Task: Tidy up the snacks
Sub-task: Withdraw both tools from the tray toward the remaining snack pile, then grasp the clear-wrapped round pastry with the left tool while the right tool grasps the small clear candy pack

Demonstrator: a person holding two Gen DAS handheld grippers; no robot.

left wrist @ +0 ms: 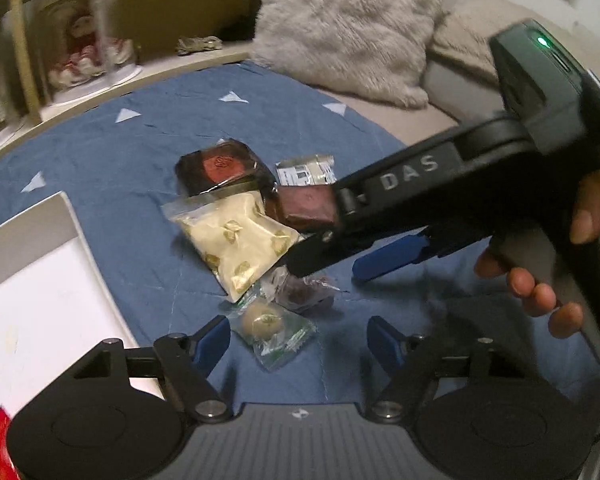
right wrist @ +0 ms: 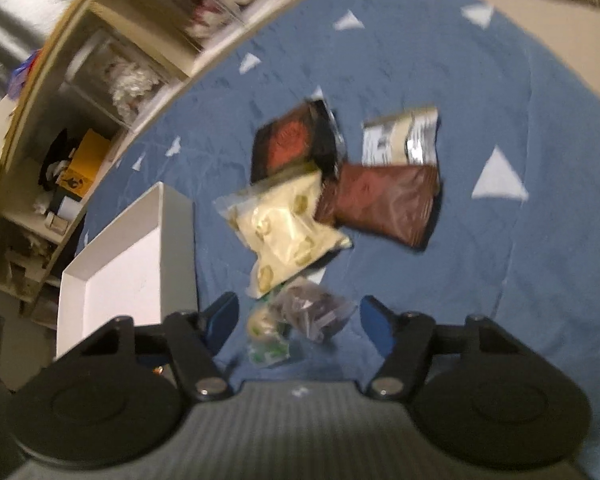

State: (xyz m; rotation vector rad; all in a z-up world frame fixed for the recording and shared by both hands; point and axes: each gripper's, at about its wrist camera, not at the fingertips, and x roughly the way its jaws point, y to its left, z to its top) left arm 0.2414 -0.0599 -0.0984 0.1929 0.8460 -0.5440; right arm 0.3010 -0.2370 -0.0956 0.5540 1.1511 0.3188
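On blue cloth (left wrist: pixel 140 152), snack packets (left wrist: pixel 236 240); left gripper (left wrist: pixel 300 340) released, right gripper (right wrist: pixel 296 320) seemingly released, blurred.

A furry cushion (left wrist: pixel 352 24) lies beside the blue triangle-patterned cloth (left wrist: pixel 140 152).

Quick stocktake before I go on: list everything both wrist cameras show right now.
Snack packets: six, in a loose pile on the cloth: cream with gold print, black with red seal, dark red, silver-white, clear-green round sweet, clear-wrapped dark one.
White box: one, open, left of the pile.
Blue cloth: one, white triangles.
Fluffy cushion: one, grey, behind the cloth.
Shelf unit: one, cream, at left.
Left gripper: open, nothing held.
Right gripper: open, above the pile.
Hand: holding the right gripper.
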